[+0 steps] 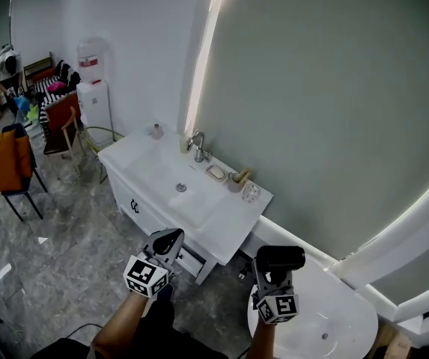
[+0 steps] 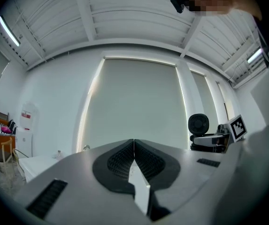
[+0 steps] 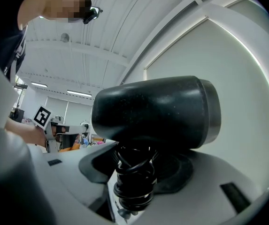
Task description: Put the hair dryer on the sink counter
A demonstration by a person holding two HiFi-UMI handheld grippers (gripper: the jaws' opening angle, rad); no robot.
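A black hair dryer (image 1: 281, 258) sits upright in my right gripper (image 1: 274, 272), low in the head view, right of the counter's near corner. In the right gripper view its barrel (image 3: 157, 111) fills the middle, and the jaws are shut on its handle, which is wrapped in coiled cord (image 3: 135, 182). The white sink counter (image 1: 221, 226) with its faucet (image 1: 197, 146) stands ahead against the wall. My left gripper (image 1: 171, 239) hovers at the counter's front edge. Its pads (image 2: 125, 159) meet with nothing between them. From the left gripper view the hair dryer (image 2: 198, 124) shows at the right.
On the counter's right end are a soap dish (image 1: 216, 172), a cup (image 1: 236, 180) and a small holder (image 1: 251, 192); a bottle (image 1: 156, 131) stands at the back left. A round white basin (image 1: 334, 313) is under my right hand. Chairs (image 1: 12, 163) and a water dispenser (image 1: 92, 96) stand far left.
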